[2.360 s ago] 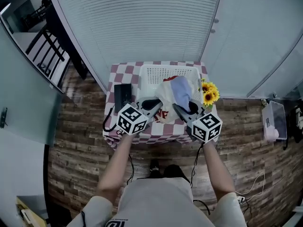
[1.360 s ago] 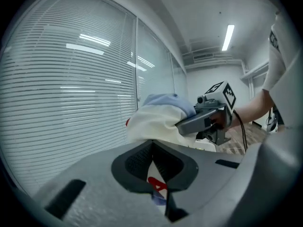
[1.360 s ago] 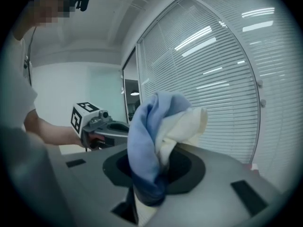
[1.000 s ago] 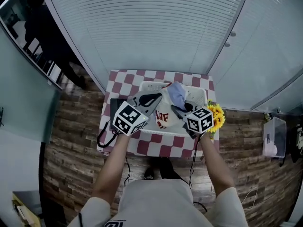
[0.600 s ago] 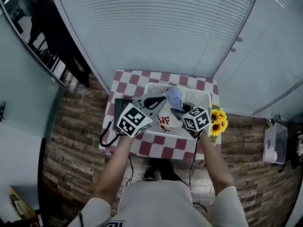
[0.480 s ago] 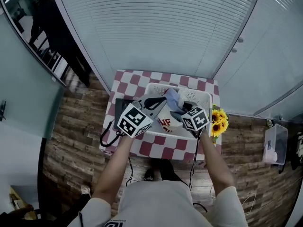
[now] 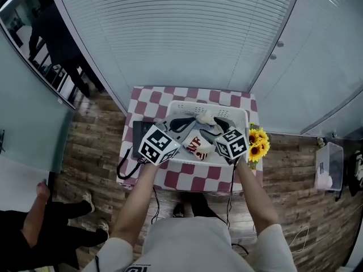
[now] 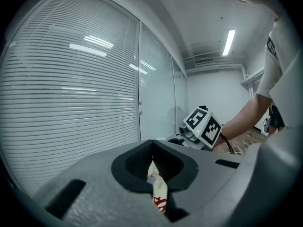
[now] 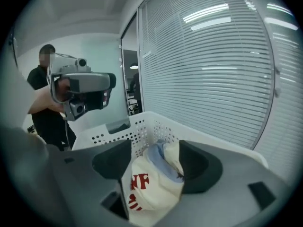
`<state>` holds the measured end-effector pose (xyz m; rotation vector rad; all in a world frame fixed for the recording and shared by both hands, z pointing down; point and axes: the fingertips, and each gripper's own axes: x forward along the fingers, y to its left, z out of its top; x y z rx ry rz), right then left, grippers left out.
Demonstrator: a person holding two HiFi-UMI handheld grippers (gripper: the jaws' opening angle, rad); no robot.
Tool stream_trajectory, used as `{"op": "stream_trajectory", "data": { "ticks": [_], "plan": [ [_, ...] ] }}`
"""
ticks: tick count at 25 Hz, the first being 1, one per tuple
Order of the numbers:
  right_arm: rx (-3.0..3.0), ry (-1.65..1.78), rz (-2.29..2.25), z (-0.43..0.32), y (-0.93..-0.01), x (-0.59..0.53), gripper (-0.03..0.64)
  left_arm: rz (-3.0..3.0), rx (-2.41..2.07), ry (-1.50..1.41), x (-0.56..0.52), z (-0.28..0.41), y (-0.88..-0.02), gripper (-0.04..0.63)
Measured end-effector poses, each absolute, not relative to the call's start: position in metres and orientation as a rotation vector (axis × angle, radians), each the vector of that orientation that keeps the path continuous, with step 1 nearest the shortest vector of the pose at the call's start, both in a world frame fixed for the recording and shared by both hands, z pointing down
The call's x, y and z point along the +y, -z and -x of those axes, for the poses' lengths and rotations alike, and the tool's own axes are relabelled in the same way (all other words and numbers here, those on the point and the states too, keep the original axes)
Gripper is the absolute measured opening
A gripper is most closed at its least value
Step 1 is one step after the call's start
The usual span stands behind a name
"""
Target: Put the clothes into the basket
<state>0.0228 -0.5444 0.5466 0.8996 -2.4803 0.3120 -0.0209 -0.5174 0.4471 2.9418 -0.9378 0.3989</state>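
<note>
The basket [image 7: 184, 105] stands on the table [image 7: 148, 98]. It is white and has small holes in its walls. The shirt [image 9: 151, 183] is white with red letters and has a blue bit inside. It hangs over the basket, and its low part looks as if it is inside, near the front wall. I cannot tell if it touches the bottom.

The left gripper [image 8: 154, 167] is above the left side of the basket. Its jaws are pressed together on a fold of the shirt, so it holds the shirt up. The right gripper [image 9: 154, 162] is above the right side of the basket. Its jaws are opening. The shirt sits between them, but the pads stand away from it and do not squeeze it. So on this side the shirt is let go.

I think the job is almost done. The shirt is at the basket and half free. What is left is for the left gripper to let go too, so the shirt can drop all the way in. Then both grippers can lift away from the basket.

I see no other clothes on the table beside the basket. Yellow flowers [image 7: 258, 146] stand just to the right of the basket, and they are not part of the job
</note>
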Motion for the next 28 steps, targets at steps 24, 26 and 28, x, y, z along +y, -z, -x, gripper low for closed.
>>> {"op": "stream_trajectory", "data": {
  "ticks": [24,26,28],
  "plan": [
    [-2.745,-0.193,-1.145,-0.069,-0.43,-0.47,0.018,-2.927,-0.853,-0.44,-0.488,-0.008,-0.451,0.012],
    [-2.748,-0.218,-1.158,-0.072,-0.433,-0.466,0.018,-2.928,-0.851,-0.442,-0.484,-0.01,-0.453,0.012],
    [-2.752,-0.241,-1.167,-0.073,-0.435,-0.464,0.018,-2.928,-0.851,-0.442,-0.48,-0.011,-0.454,0.012]
  ]
}}
